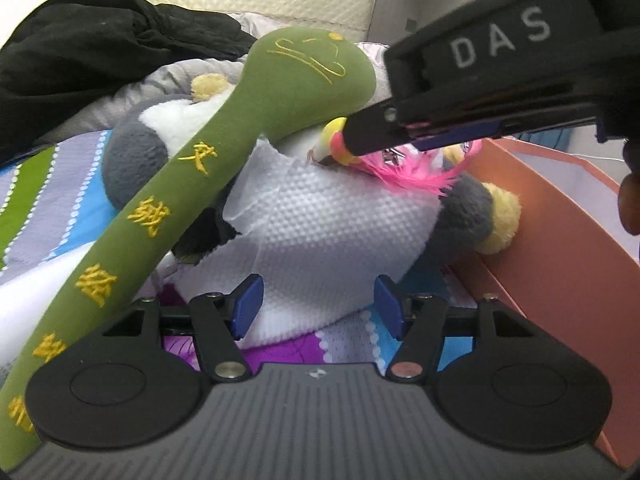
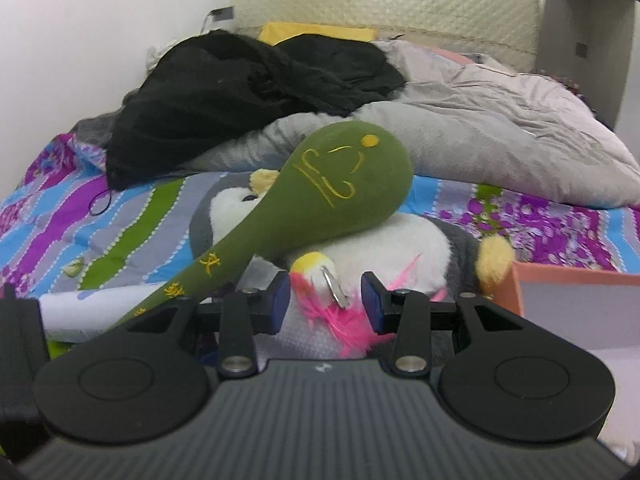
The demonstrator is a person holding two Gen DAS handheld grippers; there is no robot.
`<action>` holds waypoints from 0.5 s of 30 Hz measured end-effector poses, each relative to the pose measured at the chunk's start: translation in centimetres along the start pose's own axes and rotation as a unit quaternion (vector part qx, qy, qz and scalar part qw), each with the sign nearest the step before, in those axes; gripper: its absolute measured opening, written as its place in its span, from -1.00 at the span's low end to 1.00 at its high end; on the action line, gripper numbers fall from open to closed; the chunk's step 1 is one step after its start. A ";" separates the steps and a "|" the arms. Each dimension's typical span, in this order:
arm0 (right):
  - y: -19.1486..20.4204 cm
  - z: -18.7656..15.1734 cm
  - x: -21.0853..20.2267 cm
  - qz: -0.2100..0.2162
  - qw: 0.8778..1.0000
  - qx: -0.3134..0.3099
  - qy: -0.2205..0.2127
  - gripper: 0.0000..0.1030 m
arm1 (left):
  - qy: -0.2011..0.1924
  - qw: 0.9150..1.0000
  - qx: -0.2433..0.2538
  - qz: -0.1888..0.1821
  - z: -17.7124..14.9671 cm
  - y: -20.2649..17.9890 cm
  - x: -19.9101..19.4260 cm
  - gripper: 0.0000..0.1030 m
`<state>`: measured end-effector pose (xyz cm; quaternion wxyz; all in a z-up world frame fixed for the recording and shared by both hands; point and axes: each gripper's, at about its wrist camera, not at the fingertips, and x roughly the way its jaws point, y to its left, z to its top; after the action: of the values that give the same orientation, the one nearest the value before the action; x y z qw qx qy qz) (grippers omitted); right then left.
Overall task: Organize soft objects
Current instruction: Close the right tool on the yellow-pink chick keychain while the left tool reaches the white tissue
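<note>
On the bed [image 2: 120,216], the left gripper [image 1: 318,304] was held apart over white tissue [image 1: 320,220], while a pink feather toy [image 2: 340,312] sat between the right gripper [image 2: 325,300], grip unclear.

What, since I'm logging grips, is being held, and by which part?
The right gripper has its jaws on the pink-feathered toy, by its feathered body; the left gripper holds nothing.

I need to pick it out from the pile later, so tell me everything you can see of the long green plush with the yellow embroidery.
The green plush is a spoon-shaped soft toy of smooth, felt-like fabric: a rounded head with a face stitched in yellow and one yellow dot, and a long neck carrying yellow embroidered characters. It lies slanted, head raised and resting on the grey-and-white plush penguin, neck running down toward the cameras over the patterned bedspread. Neither gripper holds it.
</note>
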<state>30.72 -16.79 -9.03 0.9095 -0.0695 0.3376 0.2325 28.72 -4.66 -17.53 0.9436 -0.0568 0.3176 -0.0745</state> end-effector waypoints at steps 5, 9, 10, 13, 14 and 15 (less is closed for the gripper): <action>0.3 0.0 1.8 -0.002 1.000 -0.020 0.014 -0.19 | 0.001 1.000 0.005 -0.007 0.5 0.4 1.5 0.30; 0.4 -0.2 2.0 -0.006 1.000 -0.021 0.008 -0.23 | 0.011 1.000 -0.010 -0.013 0.5 1.0 2.1 0.00; 0.3 -0.2 1.9 -0.006 1.000 -0.019 0.007 -0.24 | 0.013 1.000 -0.012 -0.011 0.5 1.1 2.3 -0.11; 0.1 -0.3 1.6 -0.001 1.000 -0.010 0.003 -0.36 | 0.025 1.000 -0.011 0.000 0.8 1.4 2.8 -0.53; 0.0 -0.3 1.5 -0.001 1.000 -0.007 0.002 -0.36 | 0.031 0.999 -0.017 -0.003 1.0 1.6 2.9 -0.64; 0.0 -0.3 1.3 -0.001 1.000 -0.004 0.002 -0.36 | 0.033 0.999 -0.025 -0.006 1.1 1.9 3.0 -0.78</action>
<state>31.44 -16.39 -10.12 0.9089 -0.0743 0.3380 0.2329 31.94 -3.26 -18.66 0.9305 -0.0801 0.3498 -0.0735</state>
